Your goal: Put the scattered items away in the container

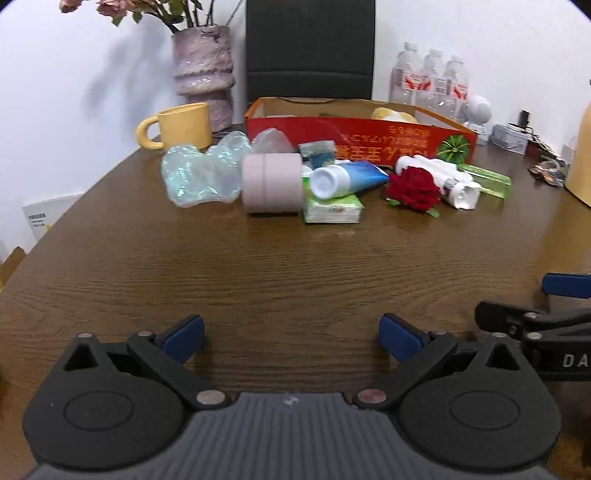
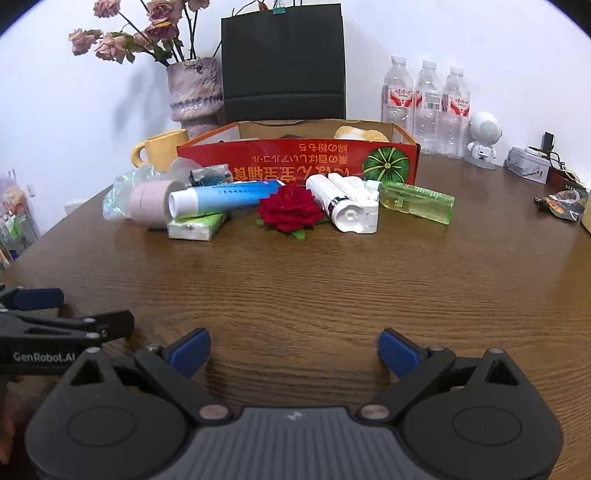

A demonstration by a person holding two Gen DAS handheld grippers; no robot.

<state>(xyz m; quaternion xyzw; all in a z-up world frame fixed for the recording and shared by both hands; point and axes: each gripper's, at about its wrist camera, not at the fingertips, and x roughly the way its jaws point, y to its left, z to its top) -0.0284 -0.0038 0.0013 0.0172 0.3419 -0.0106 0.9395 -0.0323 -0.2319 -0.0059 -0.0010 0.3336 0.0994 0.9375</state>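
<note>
You see only the top of a pale yellow lump [image 2: 360, 133] over the red cardboard box's wall [image 2: 295, 162]. The small teal packet [image 1: 317, 153] behind the blue-and-white tube [image 1: 347, 177] is half hidden and blurred.

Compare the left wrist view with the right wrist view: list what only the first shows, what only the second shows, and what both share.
Only the left wrist view: the yellowish object at the right edge.
Only the right wrist view: the green clip atop the black bag, and the cluttered shelf at far left.
Both: the red box, red rose, blue tube, yellow mug, and both grippers, left and right, open and empty.
</note>
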